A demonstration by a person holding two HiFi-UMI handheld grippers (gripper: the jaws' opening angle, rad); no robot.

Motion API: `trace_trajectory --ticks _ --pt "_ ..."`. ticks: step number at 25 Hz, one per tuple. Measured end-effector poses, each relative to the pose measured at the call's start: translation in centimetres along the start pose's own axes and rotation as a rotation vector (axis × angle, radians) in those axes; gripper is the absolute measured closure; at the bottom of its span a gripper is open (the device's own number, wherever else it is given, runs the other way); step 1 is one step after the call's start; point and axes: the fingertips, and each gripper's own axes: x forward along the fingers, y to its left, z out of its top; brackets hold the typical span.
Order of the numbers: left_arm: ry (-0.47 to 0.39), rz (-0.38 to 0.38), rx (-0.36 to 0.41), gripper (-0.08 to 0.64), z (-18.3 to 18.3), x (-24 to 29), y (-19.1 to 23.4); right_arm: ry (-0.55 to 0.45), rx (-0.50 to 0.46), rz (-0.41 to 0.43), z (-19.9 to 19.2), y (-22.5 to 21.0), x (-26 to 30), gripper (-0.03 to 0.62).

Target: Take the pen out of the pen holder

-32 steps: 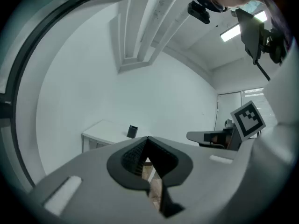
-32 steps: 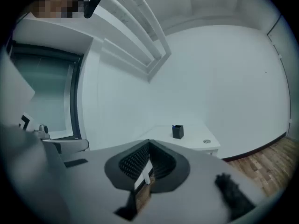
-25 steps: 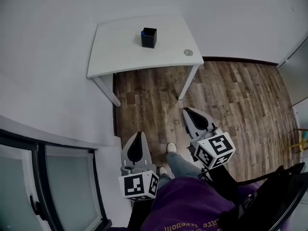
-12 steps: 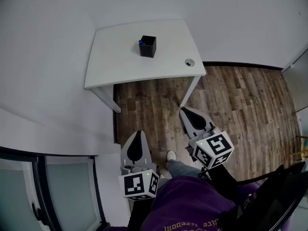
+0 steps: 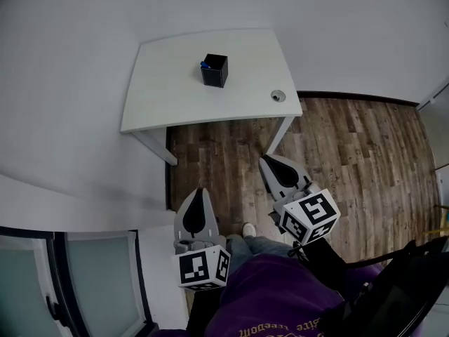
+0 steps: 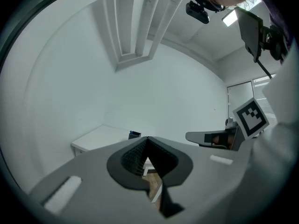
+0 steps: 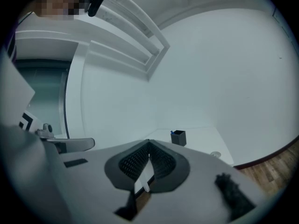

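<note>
Well short of the worktop (image 5: 161, 83), nothing held
The white worktop stands far ahead across wooden floor. The left gripper (image 5: 199, 192) and right gripper (image 5: 266, 160) each have fingers pressed together, empty. The black pen holder (image 5: 215, 71) sits mid-worktop with the blue pen (image 5: 204, 65) at its left edge. Arriving with unspread fingers would likely topple the light holder.

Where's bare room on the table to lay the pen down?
Widest: table left of the pen holder, out to the left edge. Also the strip between holder and front edge. Right side free except the cable grommet near the front right corner. Nowhere crowded.
</note>
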Motion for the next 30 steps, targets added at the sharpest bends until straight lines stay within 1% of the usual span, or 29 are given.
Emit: trace_trajectory --ticks 8,11,20,30 --pt "-0.003 0.043 0.005 0.555 0.7 2.1 2.4 0.004 0.010 0.002 0.2 -1.0 2.0 0.581" --pt "-0.015 0.046 0.004 0.555 1.2 3.4 3.4 0.004 0.011 -0.006 0.4 -1.4 3.4 0.581" --pt "-0.011 -0.024 0.008 0.555 3.1 10.1 5.6 -0.009 0.011 -0.043 2.8 -3.8 10.0 0.581" --pt "-0.007 -0.072 0.002 0.555 4.3 16.8 9.5 -0.009 0.001 -0.078 4.1 -5.4 17.0 0.581"
